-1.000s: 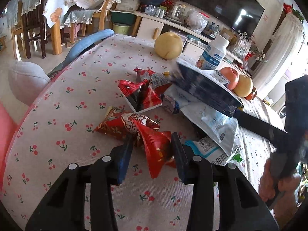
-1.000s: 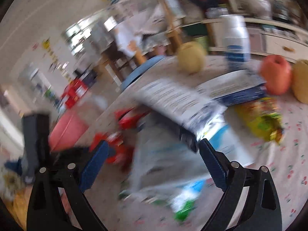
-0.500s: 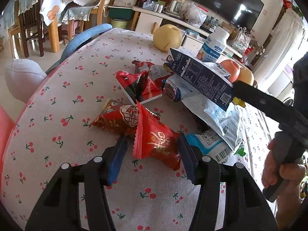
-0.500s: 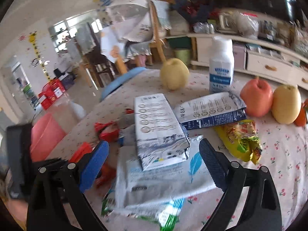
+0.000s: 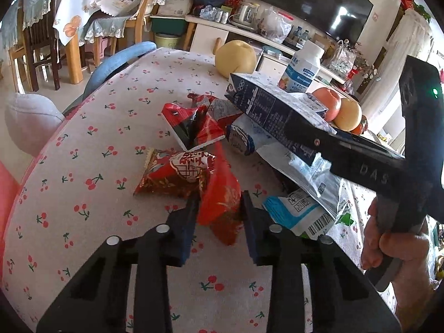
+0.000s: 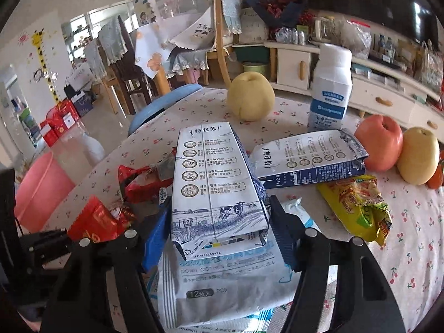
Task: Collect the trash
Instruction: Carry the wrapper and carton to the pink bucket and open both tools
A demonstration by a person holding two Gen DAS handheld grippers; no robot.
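A red snack wrapper (image 5: pixel 222 199) stands up off the cherry-print tablecloth (image 5: pixel 83 194). My left gripper (image 5: pixel 219 213) is closing on it, and both pads pinch its sides. A white and blue milk carton (image 6: pixel 216 183) lies tilted on a pile of packs. Around its near end is my right gripper (image 6: pixel 219 222), jaws closing, with both pads against the carton's sides. In the left wrist view the same carton (image 5: pixel 272 113) slants up to the left, with a right gripper finger (image 5: pixel 319 141) along it and a hand (image 5: pixel 388 244) on the handle.
Under the carton lies a white wipes pack (image 6: pixel 222 283). Nearby are a second carton (image 6: pixel 310 161), a yellow-green wrapper (image 6: pixel 358 205), more red wrappers (image 5: pixel 177 174), a pear (image 6: pixel 251 100), a milk bottle (image 6: pixel 330 91) and an apple (image 6: pixel 378 147). A pink bin (image 6: pixel 41 188) stands beside the table.
The left jaws widened, then narrowed onto the red wrapper. The right gripper steadied from a blurred swing, came forward around the carton, and its jaws narrowed.
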